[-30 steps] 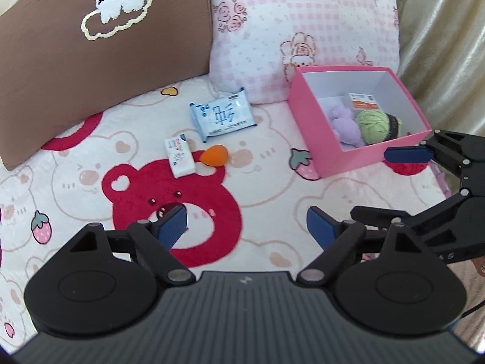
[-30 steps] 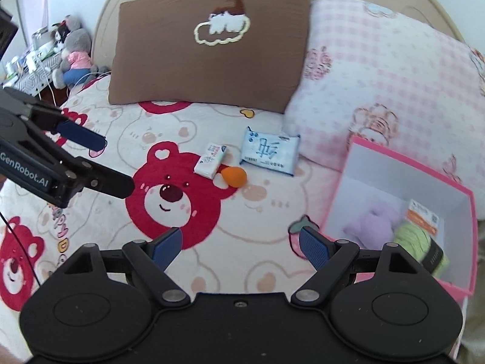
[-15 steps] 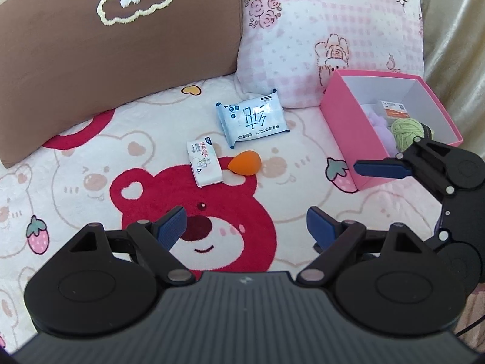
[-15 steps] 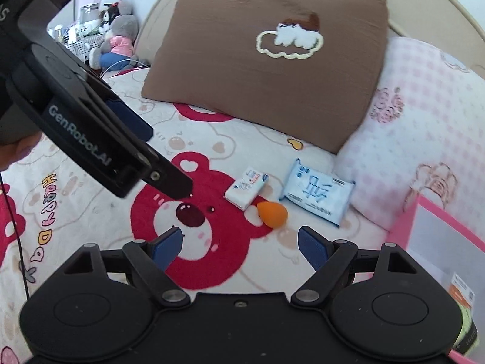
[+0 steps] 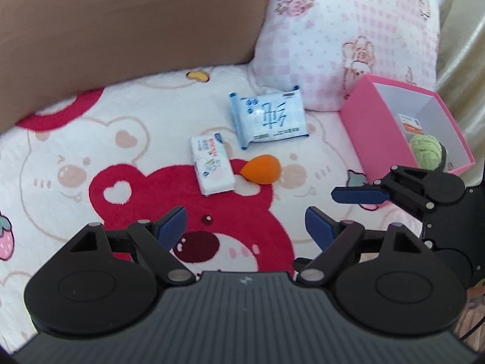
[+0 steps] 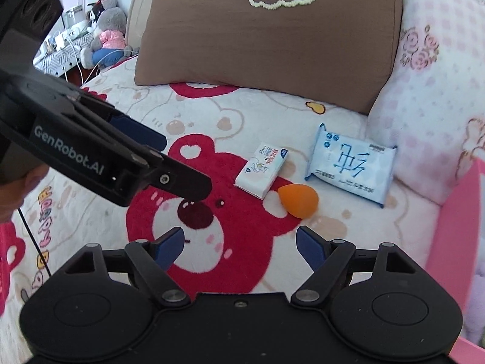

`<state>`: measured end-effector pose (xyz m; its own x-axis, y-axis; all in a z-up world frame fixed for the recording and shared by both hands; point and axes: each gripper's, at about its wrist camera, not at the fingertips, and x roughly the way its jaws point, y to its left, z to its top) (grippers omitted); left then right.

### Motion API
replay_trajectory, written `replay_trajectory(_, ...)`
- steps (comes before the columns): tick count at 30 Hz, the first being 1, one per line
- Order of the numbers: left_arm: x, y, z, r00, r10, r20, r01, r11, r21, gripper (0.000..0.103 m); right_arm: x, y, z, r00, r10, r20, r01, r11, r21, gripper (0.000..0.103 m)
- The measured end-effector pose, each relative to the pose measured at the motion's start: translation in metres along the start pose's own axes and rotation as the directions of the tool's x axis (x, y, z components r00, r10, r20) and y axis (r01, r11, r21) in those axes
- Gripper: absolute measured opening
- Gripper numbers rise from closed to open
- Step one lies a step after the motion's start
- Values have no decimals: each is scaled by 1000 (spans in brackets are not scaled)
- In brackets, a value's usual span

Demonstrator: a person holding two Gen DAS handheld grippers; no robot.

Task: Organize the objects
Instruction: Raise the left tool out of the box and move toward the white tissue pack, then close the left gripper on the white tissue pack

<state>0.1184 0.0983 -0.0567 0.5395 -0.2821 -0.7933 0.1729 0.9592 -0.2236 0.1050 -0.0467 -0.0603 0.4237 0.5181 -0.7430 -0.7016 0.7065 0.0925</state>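
Left and right wrist views, both aimed down at a bear-print bedspread [image 5: 75,139]. I hold the left gripper [image 5: 245,227] over the red bear's face; its blue pads stand wide apart with nothing between them, and they have just been drawing slightly closer. My right gripper [image 6: 239,242] is likewise spread, empty, and has just been narrowing a little; it hangs over the same red bear, with the left gripper's black body crossing its view from the left.

Three loose items lie together ahead of both tools. A small white tissue pack [image 5: 213,165] rests on the bear's ear. An orange teardrop makeup sponge [image 5: 261,170] sits just beside it, appearing to touch its corner. A larger blue-and-white wet-wipes pack [image 5: 269,118] lies near them, close to the foot of the pink checked pillow [image 5: 348,30]. A brown pillow [image 6: 272,39] with a white cloud motif stands beside the pink one.

The pink box [image 5: 376,133], open-topped with a white interior, sits at the right beside the pink pillow. Inside I see a green yarn ball [image 5: 426,150] and an orange-and-white card [image 5: 410,123]. In the right wrist view, plush toys [image 6: 104,35] sit beyond the bed's far edge.
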Motion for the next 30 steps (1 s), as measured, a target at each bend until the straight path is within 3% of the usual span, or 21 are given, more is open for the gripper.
replay_trajectory(3, 12, 15, 1, 1000, -1, -20, 0, 997, -71, 84, 15, -1, 2, 1000, 14, -8, -14, 1000, 27, 81)
replay_trajectory(11, 34, 25, -3, 999, -1, 37, 2, 999, -40, 82, 43, -2, 7, 1000, 13, -13, -13, 1000, 13, 78)
replay_trajectory(17, 54, 34, -6, 997, -45, 55, 49, 996, -68, 80, 69, -6, 8, 999, 53, -1, -52, 998, 44, 64)
replay_trajectory(19, 62, 40, -5, 997, -48, 57, 53, 994, -99, 78, 77, -6, 8, 999, 37, 18, -38, 998, 41, 63)
replay_trajectory(23, 70, 45, 0, 998, -1, 71, 8, 996, -93, 63, 91, -10, 7, 999, 11, 38, -12, 999, 47, 59)
replay_trajectory(30, 81, 51, 9, 998, -19, 65, 27, 993, -119, 60, 105, -22, 6, 999, 7, 48, -10, 997, 71, 55)
